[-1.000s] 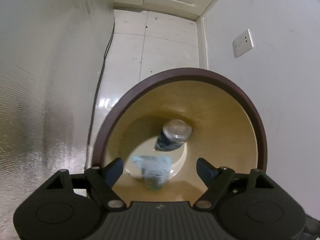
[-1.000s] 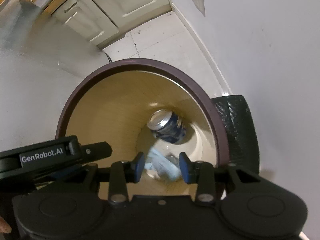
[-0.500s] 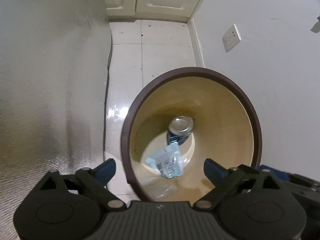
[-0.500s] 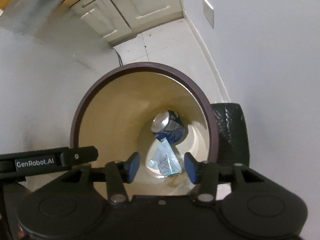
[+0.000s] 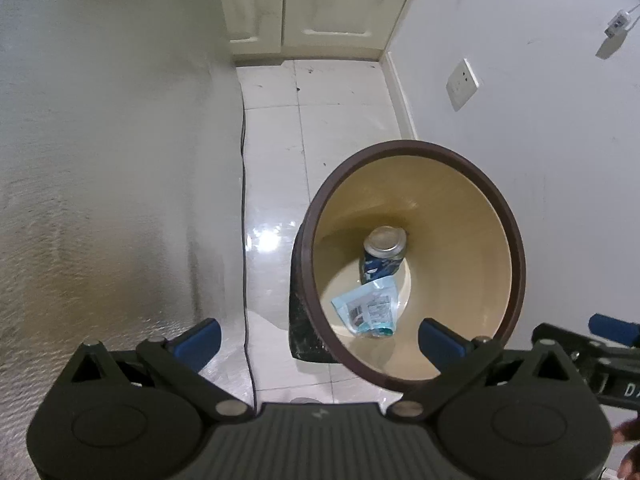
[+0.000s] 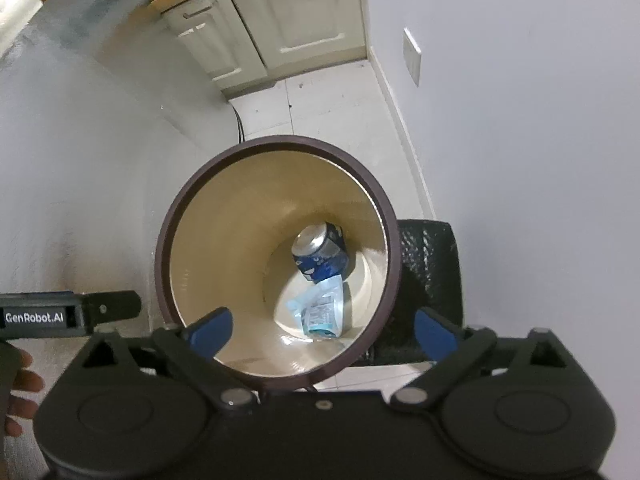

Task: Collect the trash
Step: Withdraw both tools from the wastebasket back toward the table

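A round bin (image 5: pixel 516 280) with a dark brown rim and a pale yellow inside is seen from above, at the centre right of the left wrist view and in the middle of the right wrist view (image 6: pixel 276 148). It stands on a white tiled floor (image 5: pixel 320 120), close to a white wall (image 5: pixel 540 120).

Two pieces of trash are seen at the bottom of the bin. A blue drink can (image 5: pixel 383 252) with a silver top is tilted against the inner wall, its body dented (image 6: pixel 320 254). Just below it in the frame, a crumpled light blue packet (image 5: pixel 368 308) with small printed text is laid flat, one corner touching or overlapping the can (image 6: pixel 320 308).

The left tongs (image 5: pixel 320 340) are held above the bin, their jaws opening and spread wide, with nothing gripped between the blue pads. The right tongs (image 6: pixel 322 326) are likewise opening, spread wide and empty, with the bin's mouth framed between the pads. A black bag-like thing (image 6: pixel 432 280) is seen just right of the bin.
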The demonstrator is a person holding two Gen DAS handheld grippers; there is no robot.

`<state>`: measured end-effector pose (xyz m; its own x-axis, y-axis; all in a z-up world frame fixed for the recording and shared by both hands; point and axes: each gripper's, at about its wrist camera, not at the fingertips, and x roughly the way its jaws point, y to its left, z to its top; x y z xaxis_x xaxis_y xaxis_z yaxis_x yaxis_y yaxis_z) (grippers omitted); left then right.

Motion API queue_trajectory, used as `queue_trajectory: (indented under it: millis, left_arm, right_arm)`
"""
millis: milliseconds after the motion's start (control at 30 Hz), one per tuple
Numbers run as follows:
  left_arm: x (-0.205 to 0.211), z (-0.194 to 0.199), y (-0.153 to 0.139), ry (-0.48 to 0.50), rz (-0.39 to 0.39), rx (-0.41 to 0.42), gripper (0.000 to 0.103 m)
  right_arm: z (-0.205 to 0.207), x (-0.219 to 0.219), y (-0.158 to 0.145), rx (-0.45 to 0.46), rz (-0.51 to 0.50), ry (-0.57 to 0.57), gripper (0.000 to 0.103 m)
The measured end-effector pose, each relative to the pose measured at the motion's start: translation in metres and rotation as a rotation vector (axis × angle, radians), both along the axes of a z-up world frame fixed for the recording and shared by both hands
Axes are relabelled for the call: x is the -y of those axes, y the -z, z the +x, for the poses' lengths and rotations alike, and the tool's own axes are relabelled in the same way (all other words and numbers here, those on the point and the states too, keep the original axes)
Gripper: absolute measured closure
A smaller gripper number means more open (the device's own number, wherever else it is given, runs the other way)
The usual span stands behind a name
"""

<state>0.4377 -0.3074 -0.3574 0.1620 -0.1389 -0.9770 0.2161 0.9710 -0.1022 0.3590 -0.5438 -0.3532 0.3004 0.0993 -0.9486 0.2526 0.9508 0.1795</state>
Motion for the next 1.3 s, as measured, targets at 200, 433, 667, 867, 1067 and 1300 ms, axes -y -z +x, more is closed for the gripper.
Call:
queue_trajectory:
  millis: [200,433,667,867,1067,1300]
  left_arm:
    - [-0.009,-0.016,-0.024,0.012,-0.010,0.029,0.000]
    - [-0.023,-0.042,-0.064,0.004,-0.046,0.092,0.000]
    - [-0.042,-0.074,-0.108,0.006,-0.080,0.170,0.000]
    - [-0.065,-0.109,-0.147,0.021,-0.118,0.243,0.000]
    - [-0.101,-0.146,-0.192,0.017,-0.165,0.330,0.000]
    - [-0.148,-0.189,-0.236,0.015,-0.187,0.437,0.000]
  right_arm:
    - [-0.009,-0.003,-0.024,0.033,-0.041,-0.023,0.000]
    - [-0.029,-0.011,-0.059,0.082,-0.096,-0.039,0.000]
    - [-0.056,-0.024,-0.102,0.158,-0.135,-0.050,0.000]
    - [-0.084,-0.039,-0.138,0.224,-0.161,-0.050,0.000]
    - [-0.118,-0.064,-0.177,0.300,-0.186,-0.039,0.000]
    - [-0.164,-0.106,-0.225,0.403,-0.218,-0.023,0.000]
